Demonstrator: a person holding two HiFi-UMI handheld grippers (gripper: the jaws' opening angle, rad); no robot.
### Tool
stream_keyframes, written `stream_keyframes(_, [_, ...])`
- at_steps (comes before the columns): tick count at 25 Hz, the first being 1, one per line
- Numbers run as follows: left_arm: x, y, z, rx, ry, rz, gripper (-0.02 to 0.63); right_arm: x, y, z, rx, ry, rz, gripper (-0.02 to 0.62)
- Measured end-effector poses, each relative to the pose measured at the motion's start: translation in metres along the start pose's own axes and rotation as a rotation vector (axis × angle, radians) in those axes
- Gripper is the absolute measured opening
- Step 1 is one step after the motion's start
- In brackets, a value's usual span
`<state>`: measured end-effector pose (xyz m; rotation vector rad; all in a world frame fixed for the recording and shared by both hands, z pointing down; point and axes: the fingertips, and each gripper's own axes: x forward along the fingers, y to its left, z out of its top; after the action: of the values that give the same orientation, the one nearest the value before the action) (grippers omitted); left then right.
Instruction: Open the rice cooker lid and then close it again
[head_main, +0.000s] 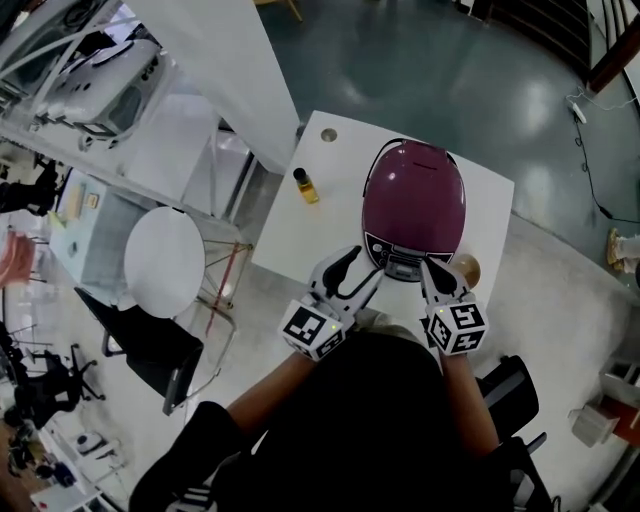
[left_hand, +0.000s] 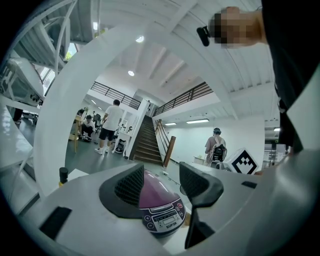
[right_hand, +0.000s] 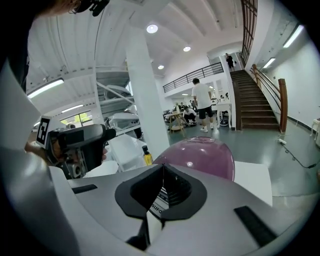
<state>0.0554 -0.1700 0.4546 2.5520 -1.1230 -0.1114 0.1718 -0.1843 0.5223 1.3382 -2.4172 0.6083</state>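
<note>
A small yellow bottle (head_main: 305, 186) stands on the left part of the white table (head_main: 285, 245). Next is the left gripper (head_main: 358, 270), just in front of the rice cooker (head_main: 413, 200). Its fingers (left_hand: 131, 186) are wide apart and hold nothing. The purple rice cooker sits closed in the middle of the table. The right gripper (head_main: 430, 268) is at the cooker's front right. Its fingers (right_hand: 176, 192) are pressed together with nothing between them.
</note>
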Motion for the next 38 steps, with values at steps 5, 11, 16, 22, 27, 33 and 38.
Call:
stream_keyframes(5, [0.000, 0.013, 0.004, -0.006, -0.005, -0.013, 0.202, 0.023, -0.002, -0.014, -0.012, 0.067, -0.022, 0.002])
stream_keyframes(11, [0.001, 0.027, 0.001, -0.013, 0.002, -0.036, 0.202, 0.040, -0.009, -0.033, -0.023, 0.138, -0.068, 0.000])
stream_keyframes(16, [-0.002, 0.043, 0.000, -0.016, 0.014, -0.050, 0.202, 0.048, -0.011, -0.043, -0.012, 0.161, -0.104, 0.000])
stream_keyframes(22, [-0.004, 0.047, -0.004, -0.018, 0.031, -0.087, 0.202, 0.053, -0.014, -0.051, -0.016, 0.182, -0.142, 0.000])
stream_keyframes(27, [-0.003, 0.049, -0.005, -0.015, 0.031, -0.117, 0.202, 0.057, -0.016, -0.053, -0.010, 0.179, -0.171, 0.000])
stream_keyframes(33, [-0.005, 0.052, -0.004, -0.017, 0.037, -0.127, 0.202, 0.057, -0.017, -0.054, -0.011, 0.181, -0.192, 0.000])
stream_keyframes(38, [-0.006, 0.053, -0.006, -0.030, 0.037, -0.130, 0.202, 0.057, -0.017, -0.054, -0.041, 0.188, -0.200, 0.000])
